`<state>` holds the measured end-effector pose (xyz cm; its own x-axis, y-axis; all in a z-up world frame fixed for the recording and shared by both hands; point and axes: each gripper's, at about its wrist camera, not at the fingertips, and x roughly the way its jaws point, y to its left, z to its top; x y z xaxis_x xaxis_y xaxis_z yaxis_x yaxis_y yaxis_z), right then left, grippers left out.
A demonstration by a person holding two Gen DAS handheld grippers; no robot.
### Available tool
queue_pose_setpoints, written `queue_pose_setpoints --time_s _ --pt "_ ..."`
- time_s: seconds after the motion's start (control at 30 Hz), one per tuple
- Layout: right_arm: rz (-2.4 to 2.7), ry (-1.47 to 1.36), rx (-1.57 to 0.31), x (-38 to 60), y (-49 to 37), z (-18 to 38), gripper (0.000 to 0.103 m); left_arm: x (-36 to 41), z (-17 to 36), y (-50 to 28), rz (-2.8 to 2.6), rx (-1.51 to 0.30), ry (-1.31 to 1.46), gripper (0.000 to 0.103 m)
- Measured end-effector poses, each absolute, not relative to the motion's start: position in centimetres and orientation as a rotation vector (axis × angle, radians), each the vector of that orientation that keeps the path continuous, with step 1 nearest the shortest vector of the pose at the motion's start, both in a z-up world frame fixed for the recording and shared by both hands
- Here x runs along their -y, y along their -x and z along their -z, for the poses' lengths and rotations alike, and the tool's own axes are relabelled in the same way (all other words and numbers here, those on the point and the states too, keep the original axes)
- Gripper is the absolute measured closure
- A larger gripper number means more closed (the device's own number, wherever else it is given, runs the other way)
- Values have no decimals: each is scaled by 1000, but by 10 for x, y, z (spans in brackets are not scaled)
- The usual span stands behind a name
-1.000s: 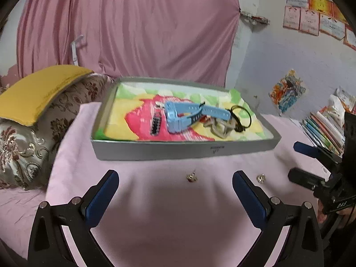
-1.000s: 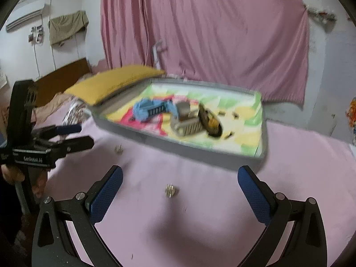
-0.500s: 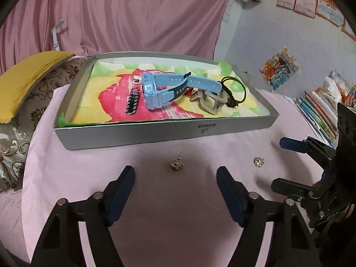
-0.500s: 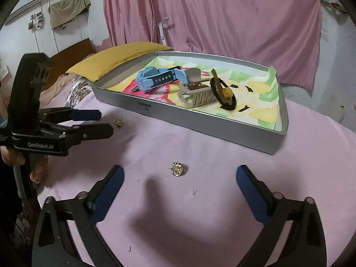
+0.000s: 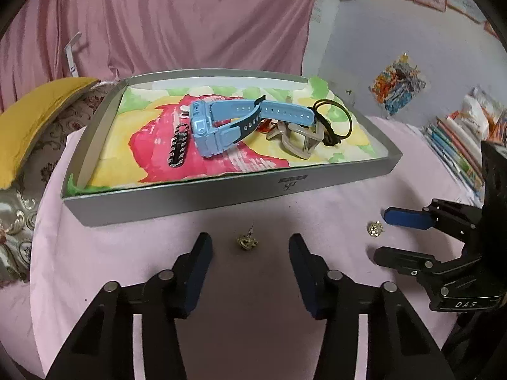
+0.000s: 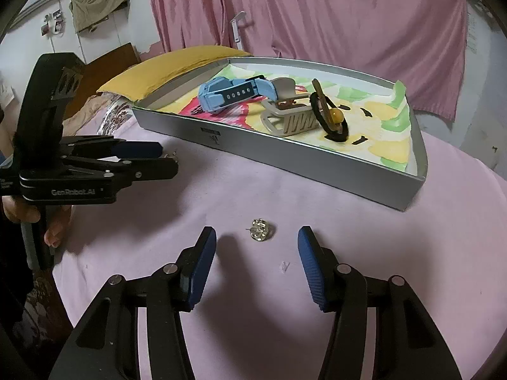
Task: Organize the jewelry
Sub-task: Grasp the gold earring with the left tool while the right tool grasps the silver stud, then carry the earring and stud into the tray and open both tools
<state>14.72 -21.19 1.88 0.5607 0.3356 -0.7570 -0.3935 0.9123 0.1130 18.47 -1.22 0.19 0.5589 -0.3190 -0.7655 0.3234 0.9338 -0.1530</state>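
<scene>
Blue plastic watch [image 5: 218, 126] lies in the grey cardboard tray [image 5: 221, 194]; two small metal earrings [image 5: 247, 242] [image 6: 260, 230] remain on the pink cloth near its front edge, each between the spread, empty fingers of the left gripper [image 5: 250, 250] and right gripper [image 6: 257, 247].

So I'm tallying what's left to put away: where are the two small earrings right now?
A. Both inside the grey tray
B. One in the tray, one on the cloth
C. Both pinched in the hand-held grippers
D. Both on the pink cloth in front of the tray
D: each earring lies on the pink cloth, outside the tray, between the open fingers of a hand-held gripper.
</scene>
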Motion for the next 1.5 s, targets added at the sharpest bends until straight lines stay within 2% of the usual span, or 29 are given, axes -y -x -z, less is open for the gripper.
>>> queue_pose_setpoints --time_s 0.07,0.13,0.2,0.33,0.4,0.5,1.07,1.33,1.5 --pt "-432 71 -877 211 -148 -19 67 16 -2 -185 376 -900 -25 65" --pt "-433 71 -879 211 -149 -19 68 20 -2 -185 375 -899 -48 69" --pt "-429 77 -878 210 -149 -19 73 22 -3 -184 375 -899 -61 78" --pt "-435 86 -880 207 -150 -18 74 27 -3 -184 369 -897 -94 85" --pt "-433 95 -883 206 -150 -18 78 28 -3 -184 367 -896 -104 90" --pt "-407 135 -888 200 -153 -19 91 30 -3 -182 366 -894 -115 90" --pt "-415 117 -812 207 -149 -33 91 29 -13 -173 351 -831 -68 91" --pt "-378 84 -650 210 -148 -68 91 17 -35 -172 326 -688 50 91" --pt "-330 61 -479 209 -145 -91 91 14 -52 -169 295 -550 95 91"
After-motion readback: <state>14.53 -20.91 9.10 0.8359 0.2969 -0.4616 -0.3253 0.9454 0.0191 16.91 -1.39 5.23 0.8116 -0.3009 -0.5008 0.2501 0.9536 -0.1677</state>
